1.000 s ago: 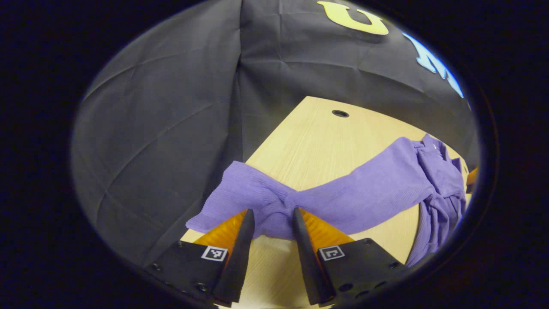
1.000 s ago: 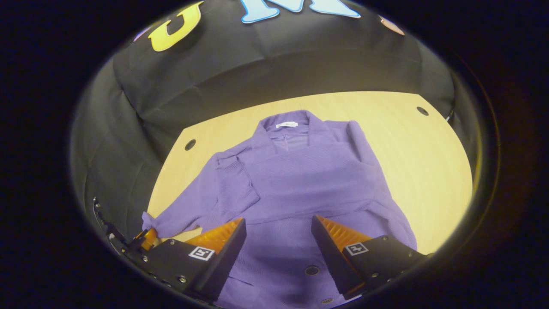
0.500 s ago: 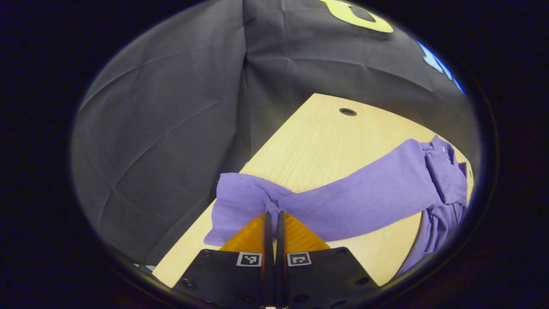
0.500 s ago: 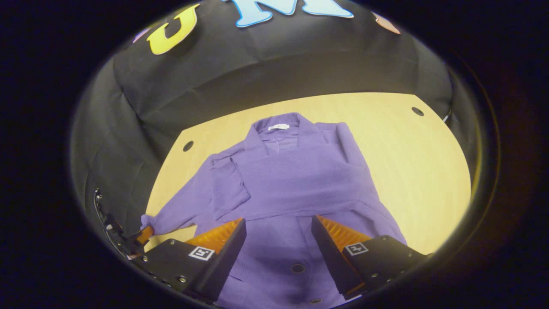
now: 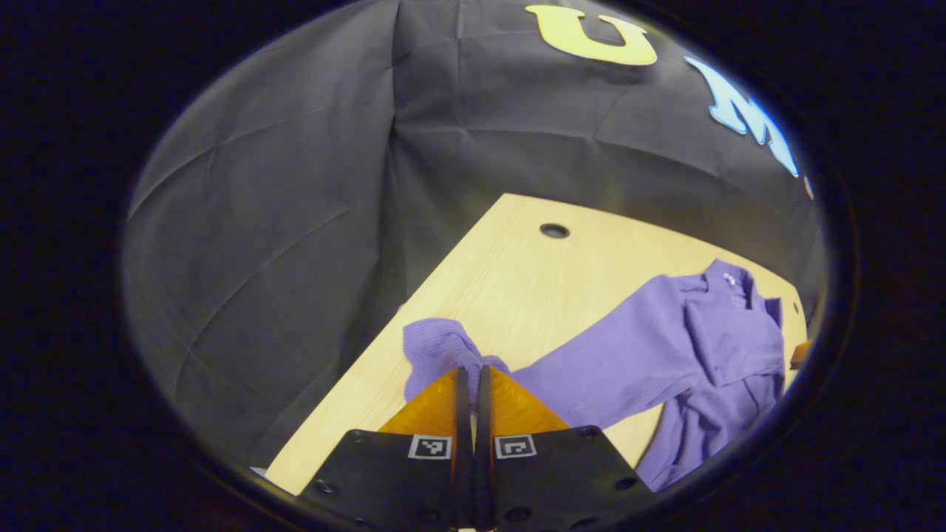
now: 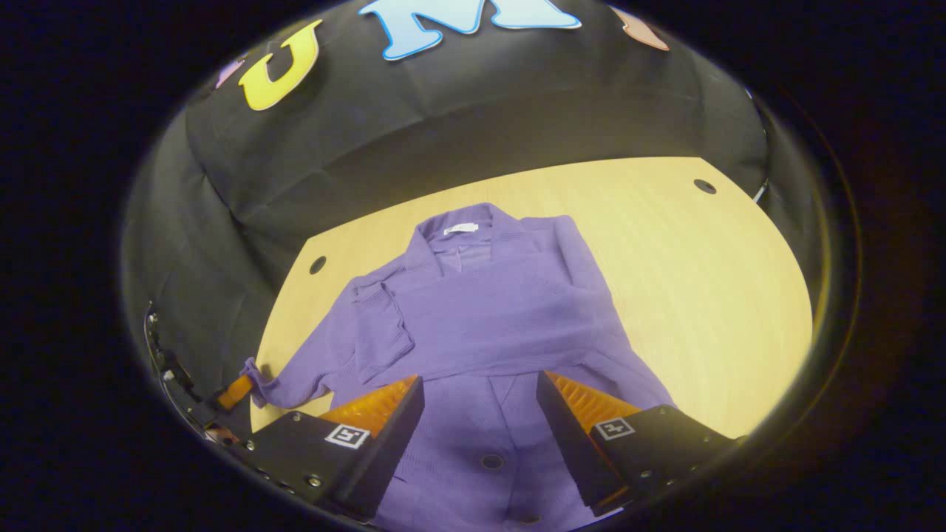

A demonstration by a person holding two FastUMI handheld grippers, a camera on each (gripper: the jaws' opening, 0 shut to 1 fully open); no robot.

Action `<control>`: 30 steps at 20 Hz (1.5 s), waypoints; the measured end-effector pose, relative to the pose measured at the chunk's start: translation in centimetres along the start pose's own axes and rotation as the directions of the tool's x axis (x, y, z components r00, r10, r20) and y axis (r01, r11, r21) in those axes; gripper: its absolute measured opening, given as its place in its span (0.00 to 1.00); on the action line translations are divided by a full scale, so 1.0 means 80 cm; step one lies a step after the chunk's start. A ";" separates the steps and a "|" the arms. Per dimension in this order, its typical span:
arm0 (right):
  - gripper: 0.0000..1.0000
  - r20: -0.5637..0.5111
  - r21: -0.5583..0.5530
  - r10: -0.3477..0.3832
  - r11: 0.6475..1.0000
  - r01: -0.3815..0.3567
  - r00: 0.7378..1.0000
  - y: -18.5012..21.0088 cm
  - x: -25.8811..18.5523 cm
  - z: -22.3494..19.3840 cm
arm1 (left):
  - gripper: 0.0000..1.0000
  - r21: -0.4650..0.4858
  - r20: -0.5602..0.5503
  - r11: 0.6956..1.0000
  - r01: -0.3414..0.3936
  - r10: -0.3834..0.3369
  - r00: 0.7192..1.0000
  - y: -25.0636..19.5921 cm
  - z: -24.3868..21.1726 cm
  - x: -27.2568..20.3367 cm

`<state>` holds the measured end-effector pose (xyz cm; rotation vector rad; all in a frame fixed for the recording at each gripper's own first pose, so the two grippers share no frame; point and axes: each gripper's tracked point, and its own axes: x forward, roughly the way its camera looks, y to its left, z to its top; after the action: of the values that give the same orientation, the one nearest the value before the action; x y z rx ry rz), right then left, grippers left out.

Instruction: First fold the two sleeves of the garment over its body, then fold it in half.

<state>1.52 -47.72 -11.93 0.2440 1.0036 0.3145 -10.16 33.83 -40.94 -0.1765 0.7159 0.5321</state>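
Left gripper [image 5: 471, 378] pinches the sleeve [image 5: 443, 347] cuff, ready to fold it over the garment [image 6: 480, 310]; right gripper [image 6: 479, 390] hovers above, fingers wide, empty.

The left gripper view sits low at the table [image 5: 517, 281] edge, looking along the purple garment [image 5: 665, 347]. The right gripper view looks down over that garment [image 6: 480, 310] toward the far wall; both share it.

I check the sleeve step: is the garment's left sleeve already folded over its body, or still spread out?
Still spread out. The left sleeve stretches sideways across the table, its cuff pinched in the shut left gripper.
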 end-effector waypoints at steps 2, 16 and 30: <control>0.94 0.002 0.012 0.002 1.000 -0.002 1.000 -0.007 -0.002 -0.002 | 0.07 0.000 0.028 1.000 0.031 -0.031 0.999 -0.026 0.025 -0.005; 0.94 0.041 0.122 -0.038 0.992 0.033 0.998 -0.101 -0.045 -0.001 | 0.07 0.170 0.109 0.937 0.305 -0.326 0.939 -0.305 0.105 -0.038; 0.94 0.027 0.261 -0.112 0.960 0.101 0.993 -0.198 -0.087 -0.039 | 0.06 0.373 0.041 0.752 0.544 -0.599 0.800 -0.574 0.061 -0.089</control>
<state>-2.28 -64.82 -13.52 0.4302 1.0118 0.0787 12.09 -6.66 -33.70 -0.0183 0.5471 -0.1806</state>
